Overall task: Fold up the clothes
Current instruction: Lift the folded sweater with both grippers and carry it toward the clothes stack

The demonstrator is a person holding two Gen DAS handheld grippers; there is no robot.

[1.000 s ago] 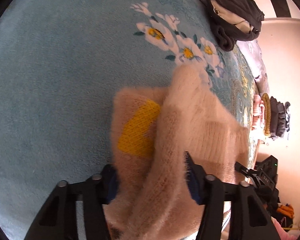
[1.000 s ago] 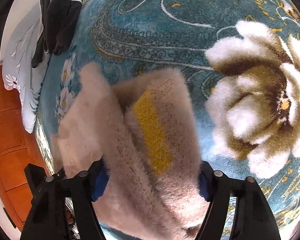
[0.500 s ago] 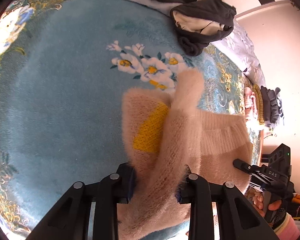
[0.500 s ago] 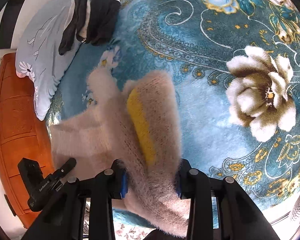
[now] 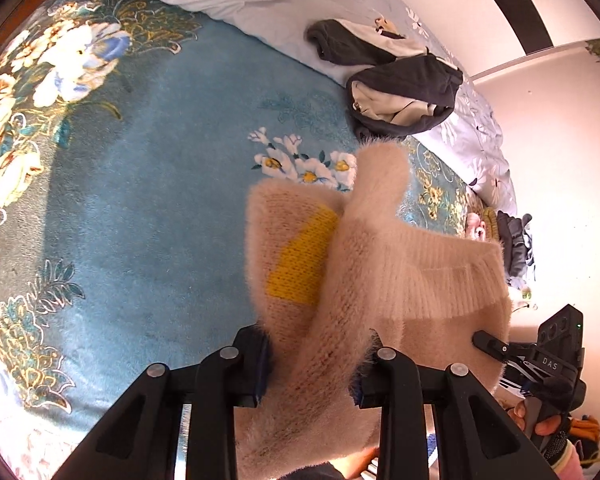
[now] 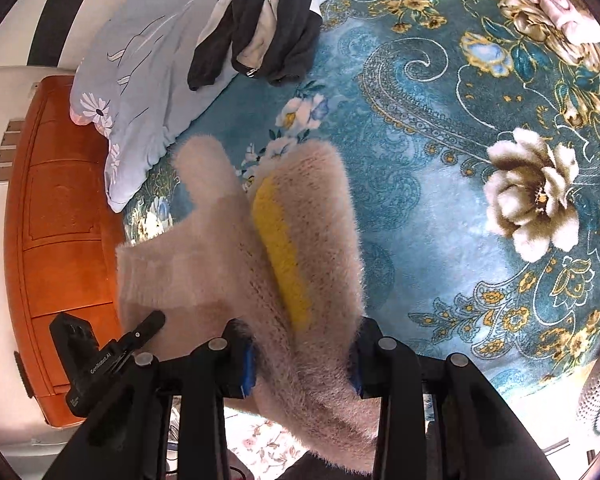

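The left claw (image 5: 312, 364) is closed on a fold of the fuzzy beige sweater (image 5: 380, 280), its two black fingers (image 5: 240, 368) pressing the knit from either side. The right claw (image 6: 300, 360) grips the same sweater the same way, fabric bunched between its blue-padded fingers (image 6: 384, 364). Each claw shows at the edge of the other's view, so they sit side by side, near each other. A gloved hand (image 5: 548, 428) wraps the right claw's handle.

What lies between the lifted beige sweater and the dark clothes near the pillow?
Only bare blanket with a small white flower print lies between the sweater and the dark clothes. The left wrist view shows it best.
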